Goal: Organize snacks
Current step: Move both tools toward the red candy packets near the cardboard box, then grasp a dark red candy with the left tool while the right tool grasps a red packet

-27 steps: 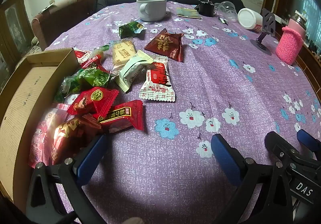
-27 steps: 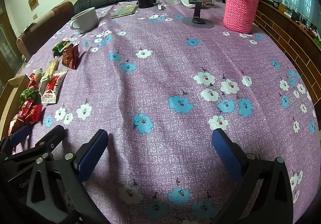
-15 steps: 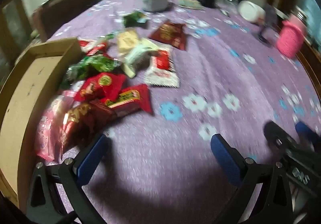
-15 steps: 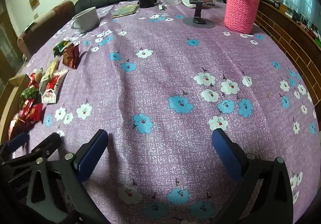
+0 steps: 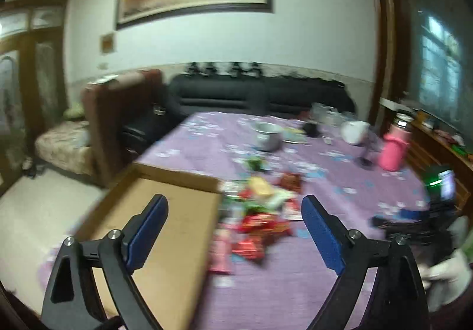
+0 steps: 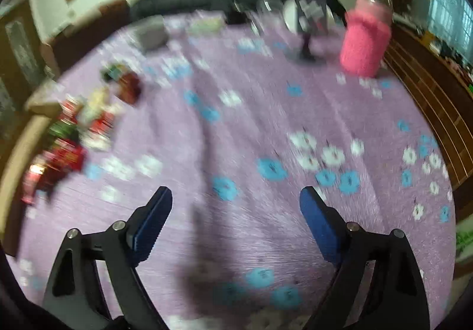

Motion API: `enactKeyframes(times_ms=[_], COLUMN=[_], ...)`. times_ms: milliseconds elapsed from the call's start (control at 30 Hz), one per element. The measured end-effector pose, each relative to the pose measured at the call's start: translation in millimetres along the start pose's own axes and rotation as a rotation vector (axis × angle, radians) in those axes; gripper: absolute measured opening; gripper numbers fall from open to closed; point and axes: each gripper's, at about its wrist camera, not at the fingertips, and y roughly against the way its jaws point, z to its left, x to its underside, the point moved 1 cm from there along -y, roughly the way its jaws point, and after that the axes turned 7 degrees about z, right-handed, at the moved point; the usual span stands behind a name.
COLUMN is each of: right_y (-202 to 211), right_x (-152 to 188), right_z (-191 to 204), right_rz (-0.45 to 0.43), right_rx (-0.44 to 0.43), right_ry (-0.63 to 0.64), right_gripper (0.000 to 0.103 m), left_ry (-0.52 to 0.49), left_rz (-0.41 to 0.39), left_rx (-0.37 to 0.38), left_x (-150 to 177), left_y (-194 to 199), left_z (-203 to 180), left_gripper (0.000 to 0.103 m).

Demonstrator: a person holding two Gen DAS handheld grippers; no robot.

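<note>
My snacks (image 5: 256, 220) lie in one blurred heap on the purple cloth (image 5: 340, 182), too smeared to count or read. They sit beside one cardboard box (image 5: 174, 229), ahead of my left gripper (image 5: 233, 237), whose jaws gape wide and empty. My right gripper (image 6: 235, 225) is also spread wide, empty, snacks far to its left. One mug (image 5: 267, 134), one pink bottle (image 6: 365, 43).
</note>
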Motion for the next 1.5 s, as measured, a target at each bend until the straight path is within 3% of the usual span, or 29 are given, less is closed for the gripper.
enactKeyframes(times_ms=[67,100,133,167,200,333,433,533,733,800,967,1167,1333,1500], right_y=[7,7,5,0,-8,-35,-44,-57,-93,-93,-76,-48,-35,-35], right_x=[-6,-10,-13,-18,-23,-27,-30,-38,-50,-47,-33,-17,0,8], right_z=[23,37,46,57,68,105,135,168,194,193,182,116,76,58], right_rz=[-0.015,-0.01,-0.002,0.018,0.048,0.157,0.153,0.152,0.247,0.256,0.249,0.2,0.153,0.131], right_rx=[-0.027,-0.055,-0.082,-0.13,-0.185,-0.369,-0.377,-0.316,-0.277,-0.337,-0.339,-0.358,-0.326,-0.363], right_ry=[0.056,0.089,0.105,0.12,0.123,0.084,0.107,0.151,0.173,0.164,0.184,0.075,0.051,0.026], right_gripper=[0.088,0.087,0.084,0.075,0.065,0.054,0.054,0.054,0.054,0.035,0.031,0.022,0.021,0.021], left_ry=[0.034,0.064,0.09,0.118,0.143,0.177,0.177,0.16,0.088,0.071,0.031,-0.055,-0.079,-0.108], left_rz=[0.03,0.039,0.056,0.085,0.11,0.131,0.129,0.125,0.132,0.136,0.16,0.241,0.326,0.399], left_rx=[-0.021,0.011,0.05,0.101,0.13,0.135,0.152,0.182,0.245,0.254,0.278,0.296,0.259,0.196], left_x=[6,9,14,19,23,41,46,49,58,60,60,59,52,48], left_y=[-7,-10,-15,-22,-29,-30,-27,-27,-29,-29,-32,-49,-77,-112], left_z=[22,31,38,46,52,69,71,74,65,61,46,11,-15,-43], left_gripper=[0.088,0.084,0.07,0.058,0.054,0.053,0.053,0.053,0.054,0.054,0.054,0.054,0.054,0.054])
